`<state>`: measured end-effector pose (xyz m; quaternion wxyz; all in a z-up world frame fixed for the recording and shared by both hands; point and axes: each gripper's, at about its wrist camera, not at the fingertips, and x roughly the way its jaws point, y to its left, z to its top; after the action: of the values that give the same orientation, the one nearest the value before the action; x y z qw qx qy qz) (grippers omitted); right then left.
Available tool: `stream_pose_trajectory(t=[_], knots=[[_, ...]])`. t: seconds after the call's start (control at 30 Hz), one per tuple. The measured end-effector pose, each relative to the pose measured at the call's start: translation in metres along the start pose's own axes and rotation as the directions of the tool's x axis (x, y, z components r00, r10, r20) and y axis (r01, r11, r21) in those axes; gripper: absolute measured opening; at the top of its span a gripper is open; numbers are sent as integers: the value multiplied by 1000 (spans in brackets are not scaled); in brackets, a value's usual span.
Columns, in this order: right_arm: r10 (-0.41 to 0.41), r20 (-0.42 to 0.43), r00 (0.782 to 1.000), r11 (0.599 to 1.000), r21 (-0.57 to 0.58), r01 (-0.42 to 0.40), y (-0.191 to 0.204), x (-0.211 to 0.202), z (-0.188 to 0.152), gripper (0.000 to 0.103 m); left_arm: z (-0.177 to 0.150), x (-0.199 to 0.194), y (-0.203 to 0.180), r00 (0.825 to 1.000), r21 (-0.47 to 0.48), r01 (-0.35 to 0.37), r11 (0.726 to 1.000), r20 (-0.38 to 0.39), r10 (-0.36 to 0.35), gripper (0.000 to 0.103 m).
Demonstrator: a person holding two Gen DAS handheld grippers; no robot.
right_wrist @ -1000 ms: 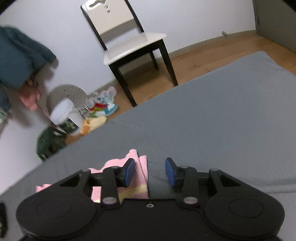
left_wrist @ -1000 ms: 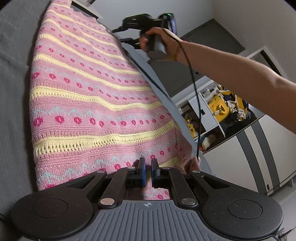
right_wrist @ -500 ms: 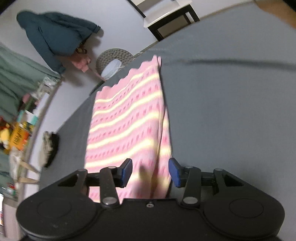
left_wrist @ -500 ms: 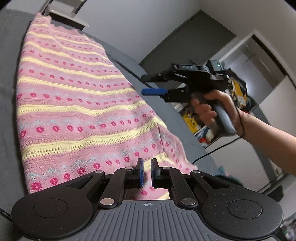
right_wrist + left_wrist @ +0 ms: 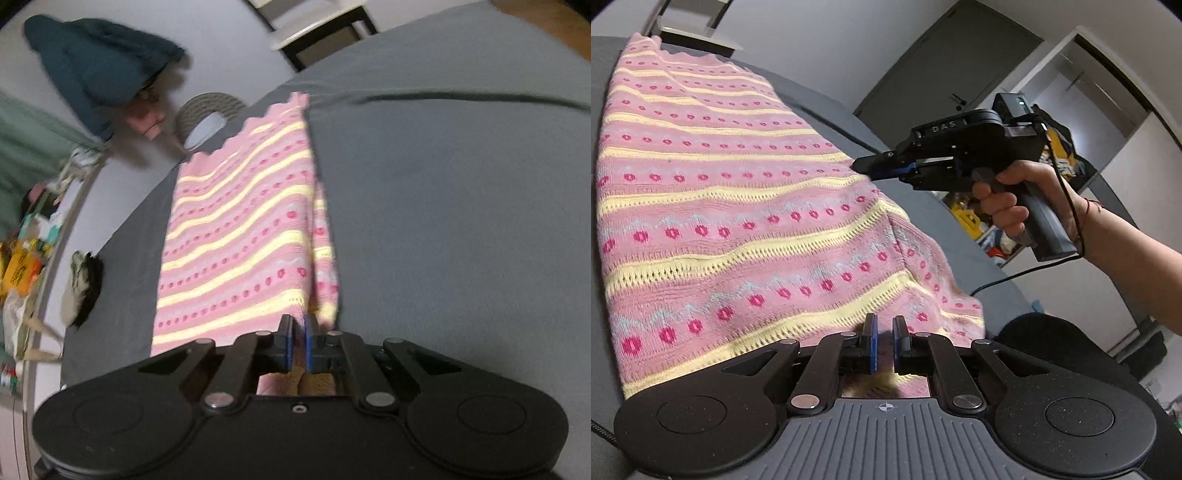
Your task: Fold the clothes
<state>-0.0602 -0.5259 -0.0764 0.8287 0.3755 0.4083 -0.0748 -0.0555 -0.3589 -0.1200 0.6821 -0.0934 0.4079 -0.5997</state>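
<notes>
- I am working with one pink knit garment (image 5: 738,206), striped yellow with rows of red dots, lying spread on a grey bed (image 5: 461,206).
- My left gripper (image 5: 882,347) is pinching the garment's near hem, its two jaws almost together on the knit.
- My right gripper (image 5: 299,343) is clamping the garment's right edge, where a fold is standing up; its jaws are pressed on the fabric.
- One hand (image 5: 1027,206) is holding the right gripper's handle.
</notes>
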Motion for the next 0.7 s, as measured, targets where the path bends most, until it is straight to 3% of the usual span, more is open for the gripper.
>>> stream_pose_trajectory(t=[0.07,0.1,0.13,0.2,0.3,0.37,0.47,0.53,0.57,0.6,0.67,0.7], knots=[[7,6,1000,1000,19,-7,-4,3,-4,8,0,1,-3,1000,25,8,1000,-14,-8,5],[28,7,1000,999,27,-28,-5,5,-7,14,0,1,-6,1000,43,7,999,-18,-6,5],[46,18,999,998,43,-47,-7,3,-9,36,-1,1,-8,1000,57,7,998,-22,-6,5],[62,48,997,995,70,-66,-9,-9,-15,66,-1,-2,-11,1000,72,12,997,-24,-11,5],[108,64,992,994,2,-108,-6,-36,-33,63,0,-6,-14,1000,80,22,997,-20,-21,5],[27,-18,999,996,-83,-29,4,-44,-50,63,0,-8,-17,1000,94,13,995,-12,-12,5],[-101,-92,991,973,-217,79,18,-48,-76,58,1,-11,-21,1000,115,-7,993,14,6,5],[-139,-116,984,964,-242,108,21,-49,-91,48,1,-16,-25,999,120,-25,992,32,21,5],[-131,-138,982,972,-215,99,19,-47,-96,34,1,-18,-26,999,118,-30,993,34,26,5],[-120,-157,980,978,-187,90,17,-46,-101,27,0,-20,-27,999,117,-36,992,37,32,5],[-94,-153,984,988,-137,73,14,-47,-110,20,1,-22,-29,998,121,-55,991,33,51,5],[-99,-139,985,988,-132,81,13,-50,-113,7,1,-23,-29,997,121,-68,990,33,64,5]])
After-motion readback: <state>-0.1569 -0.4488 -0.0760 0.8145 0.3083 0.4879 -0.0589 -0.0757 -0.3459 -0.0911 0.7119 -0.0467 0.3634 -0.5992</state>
